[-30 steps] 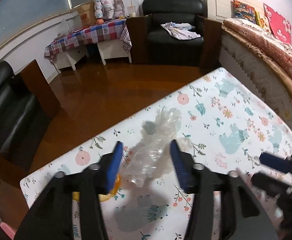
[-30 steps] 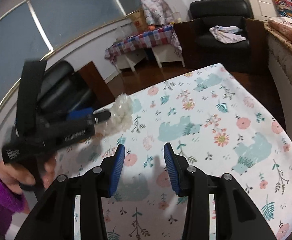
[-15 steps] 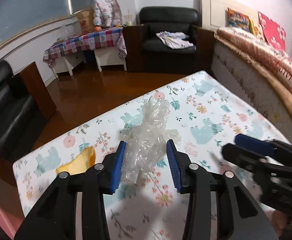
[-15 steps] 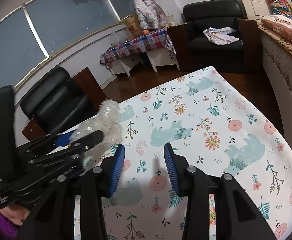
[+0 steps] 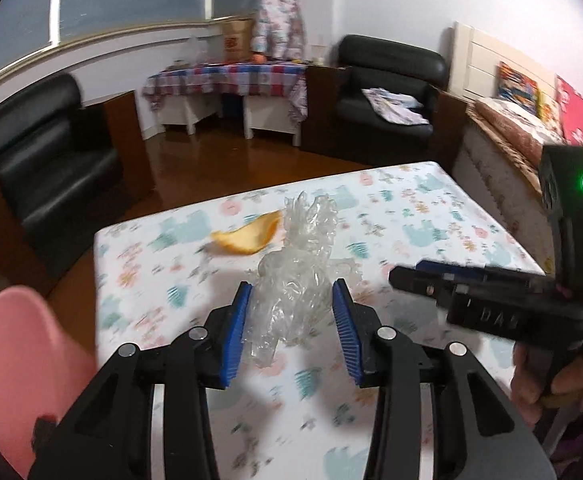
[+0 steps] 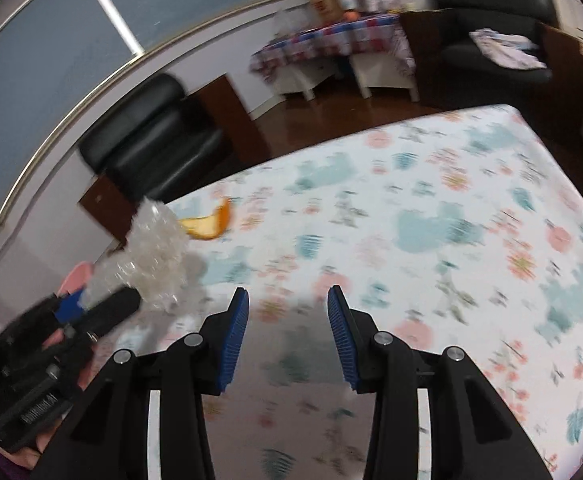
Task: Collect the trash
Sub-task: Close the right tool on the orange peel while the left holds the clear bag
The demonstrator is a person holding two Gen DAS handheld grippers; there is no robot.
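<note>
**Two grippers over the table, one carrying crumpled plastic**

Two claws work above the table (image 5: 419, 200), which wears a cloth printed with pale animals and flowers. The left gripper (image 5: 291, 320) is clenched on a wad of clear crumpled plastic (image 5: 299, 280); its jaws have just been closing, and the wad sits pinched between the blue pads, its top sticking up past the tips. In the right wrist view the same wad (image 6: 151, 256) juts from the left gripper at the left edge. The right gripper (image 6: 287, 328) hangs released, nothing between its blue pads, only blurred cloth beneath. A piece of orange peel (image 5: 247, 236) lies on the cloth near the table's far left side, beyond the plastic. A pink rounded object (image 5: 15, 364) shows at the near left, off the table.
</note>
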